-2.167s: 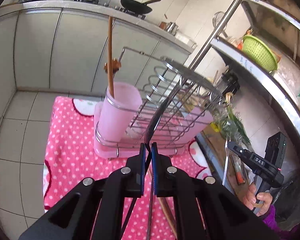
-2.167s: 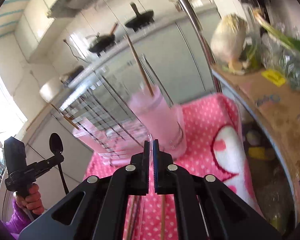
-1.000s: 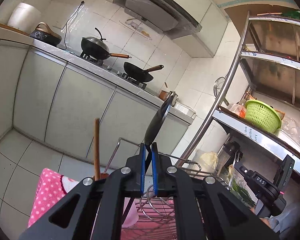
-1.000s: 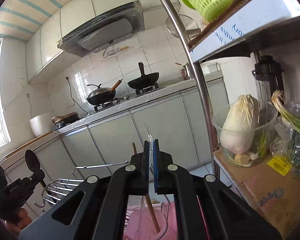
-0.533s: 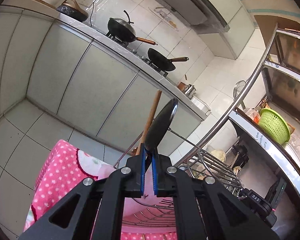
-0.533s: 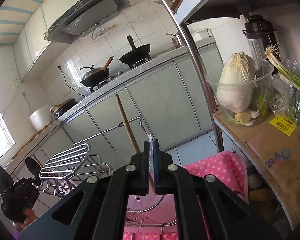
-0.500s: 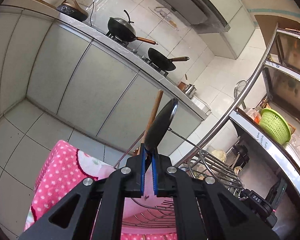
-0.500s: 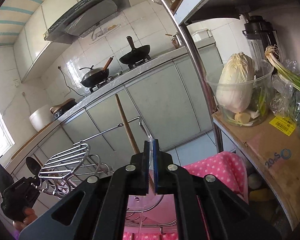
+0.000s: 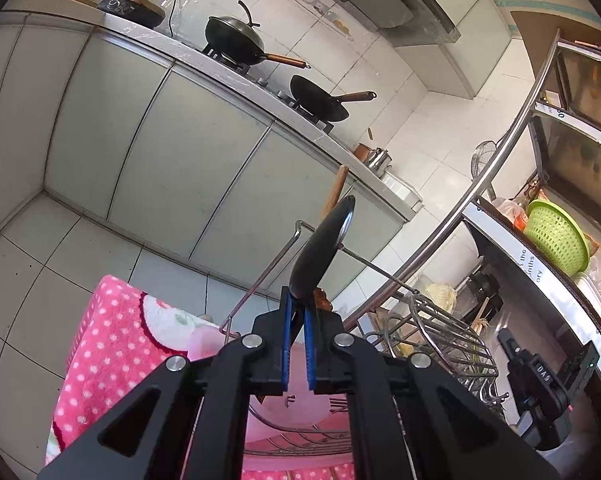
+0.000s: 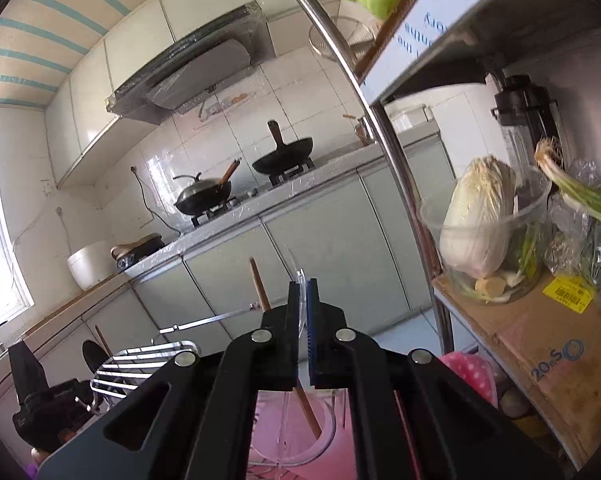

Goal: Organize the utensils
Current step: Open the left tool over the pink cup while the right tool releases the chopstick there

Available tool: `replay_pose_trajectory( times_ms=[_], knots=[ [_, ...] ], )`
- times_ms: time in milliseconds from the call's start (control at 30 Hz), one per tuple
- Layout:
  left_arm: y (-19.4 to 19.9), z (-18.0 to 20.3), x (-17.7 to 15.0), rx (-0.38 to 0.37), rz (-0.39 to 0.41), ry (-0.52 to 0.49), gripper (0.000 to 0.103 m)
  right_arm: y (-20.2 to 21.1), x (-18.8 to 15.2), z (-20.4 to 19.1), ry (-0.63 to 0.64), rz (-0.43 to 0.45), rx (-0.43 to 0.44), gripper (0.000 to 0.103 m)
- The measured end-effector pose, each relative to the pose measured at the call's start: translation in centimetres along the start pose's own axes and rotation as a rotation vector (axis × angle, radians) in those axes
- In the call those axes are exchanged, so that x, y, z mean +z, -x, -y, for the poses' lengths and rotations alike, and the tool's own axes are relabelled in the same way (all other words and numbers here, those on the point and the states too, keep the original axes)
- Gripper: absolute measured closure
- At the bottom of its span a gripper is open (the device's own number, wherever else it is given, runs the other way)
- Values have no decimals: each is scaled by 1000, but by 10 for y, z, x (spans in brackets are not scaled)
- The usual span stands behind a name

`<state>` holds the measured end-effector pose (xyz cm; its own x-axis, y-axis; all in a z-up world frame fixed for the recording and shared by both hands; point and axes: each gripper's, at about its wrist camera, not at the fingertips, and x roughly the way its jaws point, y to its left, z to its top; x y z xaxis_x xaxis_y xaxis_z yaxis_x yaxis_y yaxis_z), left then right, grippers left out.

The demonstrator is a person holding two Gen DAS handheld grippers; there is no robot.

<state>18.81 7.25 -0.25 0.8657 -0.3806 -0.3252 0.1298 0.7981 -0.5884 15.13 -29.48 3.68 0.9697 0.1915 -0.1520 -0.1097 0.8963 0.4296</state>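
My left gripper (image 9: 296,316) is shut on a black spoon (image 9: 322,248), its bowl sticking up past the fingertips, above the pink utensil cup (image 9: 284,408) on the wire dish rack (image 9: 444,332). My right gripper (image 10: 303,308) is shut on a clear plastic spoon (image 10: 298,276), held above the same pink cup (image 10: 292,436). A wooden utensil (image 10: 260,284) stands in the cup; its tip shows in the left wrist view (image 9: 334,192). The left gripper with its spoon shows at lower left of the right wrist view (image 10: 90,354).
The rack stands on a pink dotted cloth (image 9: 112,344). A steel shelf post (image 10: 396,176) rises at right, with a cabbage in a clear tub (image 10: 480,220), a cardboard box (image 10: 540,344) and a green basket (image 9: 556,236). Cabinets and two woks (image 9: 236,40) lie behind.
Both grippers lifted their spoons up from the cloth and tilted upward. They now hover over the pink cup; in the last half second the right view rose and the left shifted slightly.
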Motion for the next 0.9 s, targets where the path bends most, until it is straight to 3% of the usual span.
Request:
replay_pose_trajectory(
  times_ms=[200,400,600,767,900],
  knots=[
    [0,-1,1,-2,15,1,98,10,41,-26,109,149,9,99],
    [-5,1,1,-15,5,-13,98,-7,31,-39,223,213,-47,99],
    [-5,-6,-3,-16,-19,15,98,-15,7,-32,212,99,-52,99],
    [-7,-8,-1,-18,-47,41,98,-24,-9,-15,95,-63,-32,99],
    [-10,-2,-1,22,-70,21,90,-34,-21,0,1,-179,-11,97]
  ],
)
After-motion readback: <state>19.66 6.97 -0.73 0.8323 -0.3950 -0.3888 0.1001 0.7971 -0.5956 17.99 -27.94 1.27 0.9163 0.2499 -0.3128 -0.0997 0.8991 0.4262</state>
